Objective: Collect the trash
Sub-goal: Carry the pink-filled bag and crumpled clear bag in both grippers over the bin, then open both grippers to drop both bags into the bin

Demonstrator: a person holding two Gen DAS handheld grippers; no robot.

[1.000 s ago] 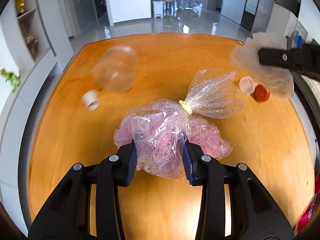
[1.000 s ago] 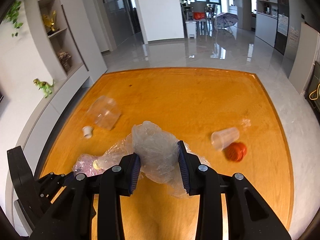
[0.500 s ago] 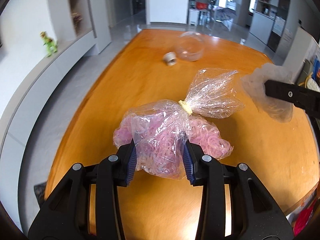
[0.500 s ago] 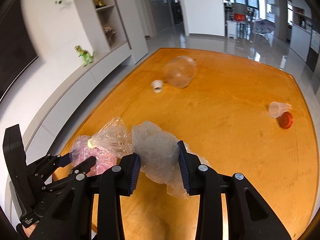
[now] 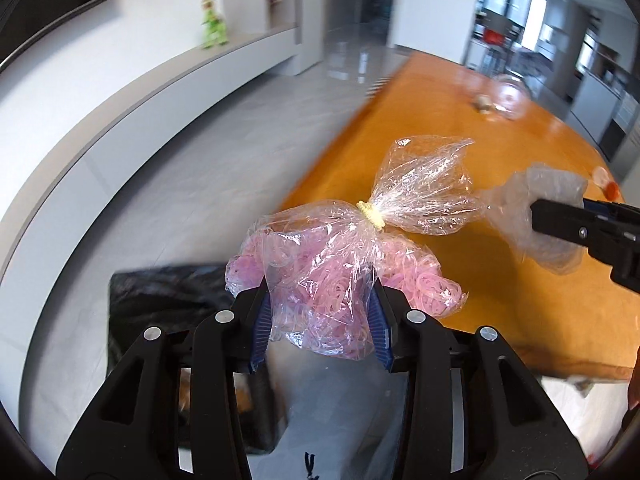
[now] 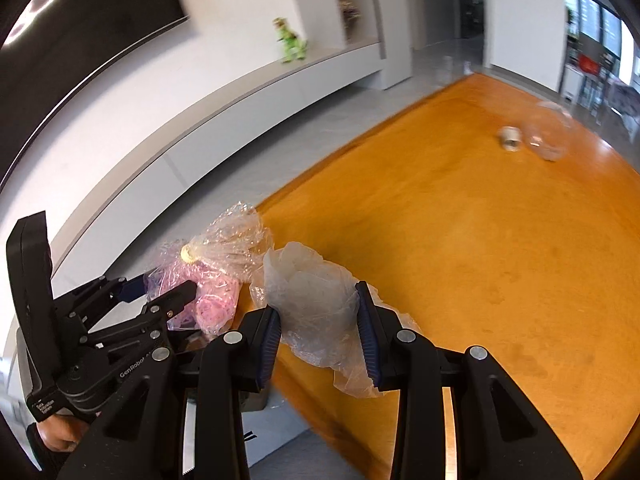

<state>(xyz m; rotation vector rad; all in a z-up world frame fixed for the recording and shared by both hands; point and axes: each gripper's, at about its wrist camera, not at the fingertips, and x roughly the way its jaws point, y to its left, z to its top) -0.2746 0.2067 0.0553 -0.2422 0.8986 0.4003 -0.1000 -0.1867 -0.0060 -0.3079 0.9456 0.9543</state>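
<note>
My left gripper [image 5: 320,332] clamps the pink band bag [image 5: 340,276] directly above the black bin bag [image 5: 168,300] at lower left, while my right gripper [image 6: 318,334] clamps crumpled film [image 6: 316,300] over the bench [image 6: 500,260] edge.

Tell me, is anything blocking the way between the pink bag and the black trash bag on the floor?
Nothing visible does. The pink bag, clamped in the left tool, hangs past the table edge, with the black trash bag on the floor below.

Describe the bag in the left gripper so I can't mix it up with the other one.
Past the orange table's near corner, the left gripper holds a clear bag. Unlike the right gripper's cloudy bag, it holds pink rubber bands and has a yellow tie.
</note>
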